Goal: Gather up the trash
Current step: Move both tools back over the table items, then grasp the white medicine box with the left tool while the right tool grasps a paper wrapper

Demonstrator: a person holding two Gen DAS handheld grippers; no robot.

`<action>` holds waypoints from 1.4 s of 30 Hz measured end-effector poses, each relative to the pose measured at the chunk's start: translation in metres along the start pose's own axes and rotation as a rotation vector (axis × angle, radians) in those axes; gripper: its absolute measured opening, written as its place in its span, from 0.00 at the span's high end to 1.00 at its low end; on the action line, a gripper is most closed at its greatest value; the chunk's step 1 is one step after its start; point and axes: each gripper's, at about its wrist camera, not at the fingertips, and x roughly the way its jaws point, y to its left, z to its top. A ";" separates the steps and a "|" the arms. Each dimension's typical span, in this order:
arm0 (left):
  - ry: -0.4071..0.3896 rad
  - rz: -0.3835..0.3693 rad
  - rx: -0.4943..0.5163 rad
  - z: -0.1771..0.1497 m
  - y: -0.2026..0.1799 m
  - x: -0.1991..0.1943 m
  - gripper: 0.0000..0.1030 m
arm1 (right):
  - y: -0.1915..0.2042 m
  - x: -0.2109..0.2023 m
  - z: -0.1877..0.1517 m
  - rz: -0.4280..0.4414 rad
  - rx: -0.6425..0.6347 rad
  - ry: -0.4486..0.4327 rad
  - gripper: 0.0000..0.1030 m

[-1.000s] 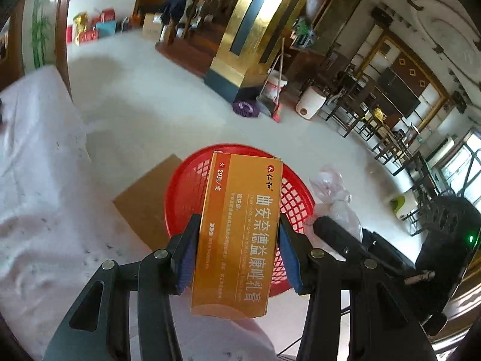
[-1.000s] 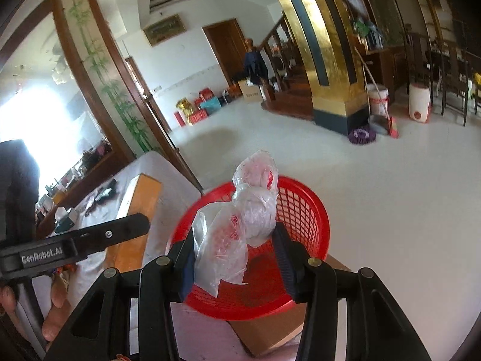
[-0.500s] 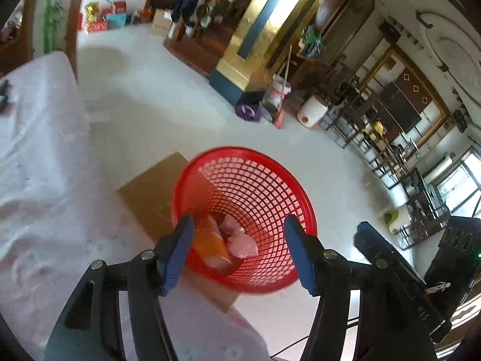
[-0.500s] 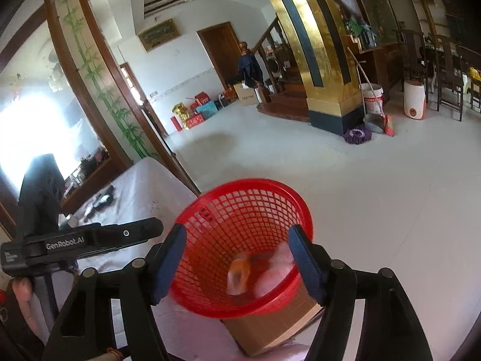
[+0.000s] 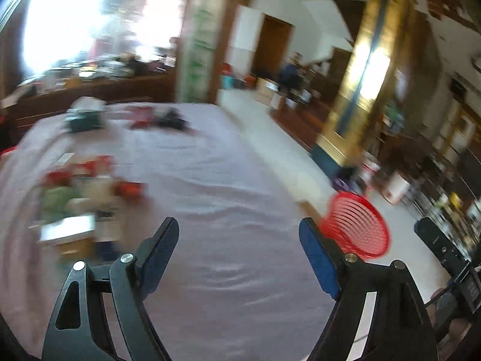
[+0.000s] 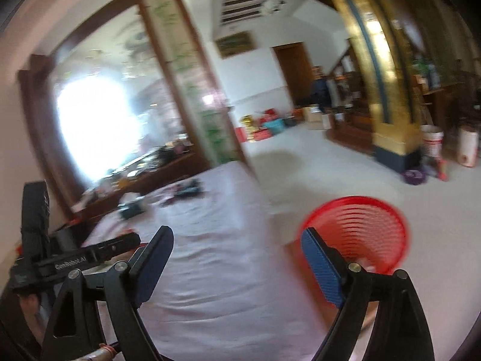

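Facing upward, mouth open: red basket (image 6: 357,234) on floor

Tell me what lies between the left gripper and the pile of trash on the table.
Only bare white tablecloth separates the empty, opening left gripper from the blurred trash pile; the left wrist view shows it.

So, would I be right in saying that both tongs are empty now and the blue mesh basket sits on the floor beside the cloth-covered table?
Not quite: the basket is red, not blue, as the right wrist view shows. The rest holds: the left tongs and right tongs are opening with nothing between them, and the basket sits on the floor beside the cloth-covered table.
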 end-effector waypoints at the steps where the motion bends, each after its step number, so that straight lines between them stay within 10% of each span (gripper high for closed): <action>1: -0.012 0.025 -0.016 -0.002 0.015 -0.008 0.22 | 0.010 0.004 -0.003 0.019 -0.011 0.005 0.13; 11: -0.101 0.289 -0.165 -0.012 0.152 -0.072 0.21 | 0.091 0.056 -0.035 0.188 -0.048 0.137 0.13; 21: -0.082 0.329 -0.195 -0.010 0.204 -0.078 0.21 | 0.154 0.111 -0.041 0.311 -0.056 0.210 0.13; 30: -0.005 0.269 -0.172 0.004 0.230 -0.035 0.21 | 0.187 0.166 -0.040 0.357 -0.076 0.296 0.13; 42: 0.238 -0.046 0.052 0.022 0.246 0.078 0.22 | 0.212 0.290 -0.050 0.399 0.016 0.506 0.16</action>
